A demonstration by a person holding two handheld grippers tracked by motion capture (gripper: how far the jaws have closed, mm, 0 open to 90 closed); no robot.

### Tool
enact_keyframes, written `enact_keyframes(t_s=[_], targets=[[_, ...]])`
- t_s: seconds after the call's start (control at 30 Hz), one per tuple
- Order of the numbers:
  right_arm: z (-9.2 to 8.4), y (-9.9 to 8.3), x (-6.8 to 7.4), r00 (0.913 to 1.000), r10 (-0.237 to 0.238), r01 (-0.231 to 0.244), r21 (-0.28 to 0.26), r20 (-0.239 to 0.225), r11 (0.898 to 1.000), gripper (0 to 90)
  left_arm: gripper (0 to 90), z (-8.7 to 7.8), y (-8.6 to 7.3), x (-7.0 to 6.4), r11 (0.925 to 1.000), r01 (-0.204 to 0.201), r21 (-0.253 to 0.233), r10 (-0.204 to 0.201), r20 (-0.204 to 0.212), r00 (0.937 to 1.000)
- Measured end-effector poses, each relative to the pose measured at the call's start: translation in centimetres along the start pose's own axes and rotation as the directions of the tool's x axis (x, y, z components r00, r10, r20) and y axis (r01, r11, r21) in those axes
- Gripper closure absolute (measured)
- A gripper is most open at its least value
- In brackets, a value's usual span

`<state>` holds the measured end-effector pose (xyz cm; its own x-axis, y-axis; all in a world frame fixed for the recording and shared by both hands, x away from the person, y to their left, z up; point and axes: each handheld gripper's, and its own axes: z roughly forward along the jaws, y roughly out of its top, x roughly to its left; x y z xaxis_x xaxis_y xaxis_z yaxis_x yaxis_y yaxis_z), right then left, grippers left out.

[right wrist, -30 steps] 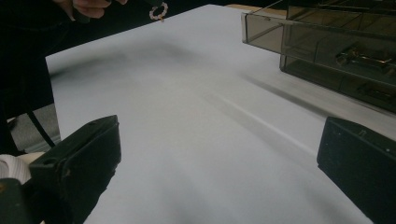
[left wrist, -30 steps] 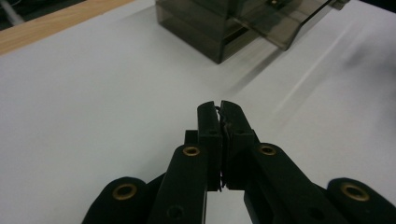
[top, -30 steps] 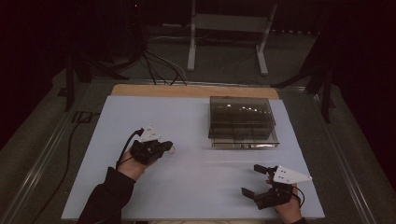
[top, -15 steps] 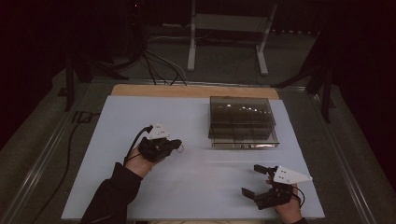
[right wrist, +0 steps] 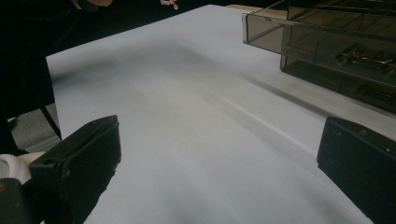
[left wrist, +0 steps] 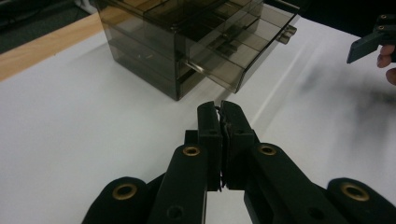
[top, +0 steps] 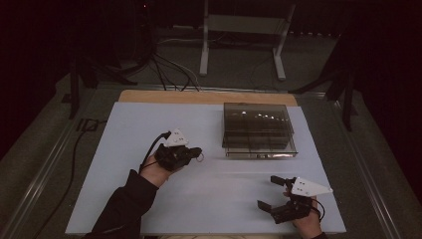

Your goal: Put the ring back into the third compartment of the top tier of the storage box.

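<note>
We held one small ring-like piece [top: 199, 159] in the left gripper [top: 195, 153], just above the white worktop [top: 129, 129] and a little to the left of the drawer box [top: 258, 130]. In the left gripper view the jaws stood pressed together on something thin and dark at their tips, too small for us to name. We judged it very light and hard, probably metal. So thin a thing could easily swivel or slip out of a flat pinch, so we thought it best held across its body, deep between the pads and not at the very tips.

The right gripper [top: 268, 191] rested low near the front right of the worktop, well apart from the box. Its jaws were spread wide and held nothing.

The box was smoky clear plastic, stiff but light for its bulk, and we expected it to slide on the smooth sheet if it were pushed without being steadied. One drawer [left wrist: 243, 51] stood partly pulled out toward us. The small lip on its front looked like the place to take hold, with the free gripper bracing the box's wall.

By our count there was one box, one drawer out, one held piece and two grippers. A few brassy pieces [right wrist: 364, 56] lay inside the compartments, but through the tinted walls we could not count them.
</note>
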<state>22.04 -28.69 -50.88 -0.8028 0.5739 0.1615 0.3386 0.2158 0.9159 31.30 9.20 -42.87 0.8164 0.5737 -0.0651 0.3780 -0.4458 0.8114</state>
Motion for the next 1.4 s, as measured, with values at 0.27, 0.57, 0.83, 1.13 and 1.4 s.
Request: enact_keyframes(t_s=[0.27,0.57,0.83,1.13,1.4], targets=[[0.0,0.0,0.0,1.0,-0.003,0.003,-0.002,0.0,1.0,0.0,89.9,0.7,1.1,-0.5,0.9997,-0.024,-0.01,0.024,0.025,0.9994],[-0.1,0.0,0.0,1.0,-0.004,0.004,-0.002,0.0,1.0,0.0,89.8,1.9,2.1,-1.1,0.9991,-0.031,-0.027,0.033,0.058,0.9978],[-0.1,0.0,0.0,1.0,-0.004,0.004,-0.003,-0.001,1.0,0.0,89.8,2.7,3.4,-1.6,0.9982,-0.048,-0.037,0.05,0.08,0.9955],[-0.1,0.0,0.0,1.0,-0.005,0.005,-0.004,-0.001,1.0,0.0,89.8,3.5,4.5,-1.9,0.9973,-0.05,-0.054,0.056,0.105,0.9929],[-0.1,0.1,0.0,1.0,-0.004,0.004,-0.006,-0.002,1.0,0.0,89.8,4.5,5.8,-2.3,0.9957,-0.056,-0.074,0.066,0.134,0.9888]])
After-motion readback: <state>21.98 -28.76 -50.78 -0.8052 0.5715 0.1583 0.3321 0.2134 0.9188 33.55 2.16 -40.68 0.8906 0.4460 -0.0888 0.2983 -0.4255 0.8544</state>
